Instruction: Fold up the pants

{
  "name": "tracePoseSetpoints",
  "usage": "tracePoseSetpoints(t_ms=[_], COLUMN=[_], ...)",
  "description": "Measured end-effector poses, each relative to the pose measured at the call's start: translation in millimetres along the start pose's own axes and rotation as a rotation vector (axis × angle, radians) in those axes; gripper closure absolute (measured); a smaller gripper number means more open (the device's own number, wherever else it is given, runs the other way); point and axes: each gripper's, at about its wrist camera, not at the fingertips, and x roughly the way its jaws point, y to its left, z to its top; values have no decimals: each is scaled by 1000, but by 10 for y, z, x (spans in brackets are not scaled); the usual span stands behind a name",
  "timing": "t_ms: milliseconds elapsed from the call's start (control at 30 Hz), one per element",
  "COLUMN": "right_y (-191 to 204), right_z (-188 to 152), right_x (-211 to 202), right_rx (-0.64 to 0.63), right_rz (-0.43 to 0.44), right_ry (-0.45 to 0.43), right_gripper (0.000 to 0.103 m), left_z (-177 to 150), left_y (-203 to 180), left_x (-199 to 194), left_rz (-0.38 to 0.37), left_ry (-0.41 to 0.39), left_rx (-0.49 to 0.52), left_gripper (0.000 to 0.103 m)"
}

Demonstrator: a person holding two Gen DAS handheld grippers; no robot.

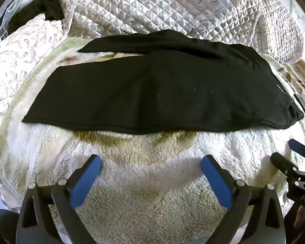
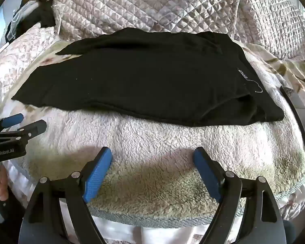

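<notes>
Black pants lie flat across a fluffy cream blanket, folded lengthwise, legs to the left and waist to the right. In the right wrist view the pants show a small white-lettered label near the waist. My left gripper hovers open over the blanket, short of the pants' near edge, with nothing between its blue pads. My right gripper is likewise open and empty, near the same edge. Each gripper shows in the other's view: the right gripper at the right edge, the left gripper at the left edge.
A quilted grey cover is bunched up behind the pants. A floral pillow lies at the left, with dark clothing behind it. A flat dark device rests on the blanket right of the waist. A hand holds the left gripper's handle.
</notes>
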Motion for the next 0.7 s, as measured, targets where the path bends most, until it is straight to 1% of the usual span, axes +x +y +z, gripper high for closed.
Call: tracePoseSetpoints(t_ms=[700], right_y=[5], right_z=[0], right_x=[9], right_rx=[-2], right_rz=[-3], right_ry=[2], right_gripper=[20], left_z=[1], left_y=[3], left_x=[3], left_rz=[-2], left_ry=[4], left_rx=[-3], left_gripper=[2])
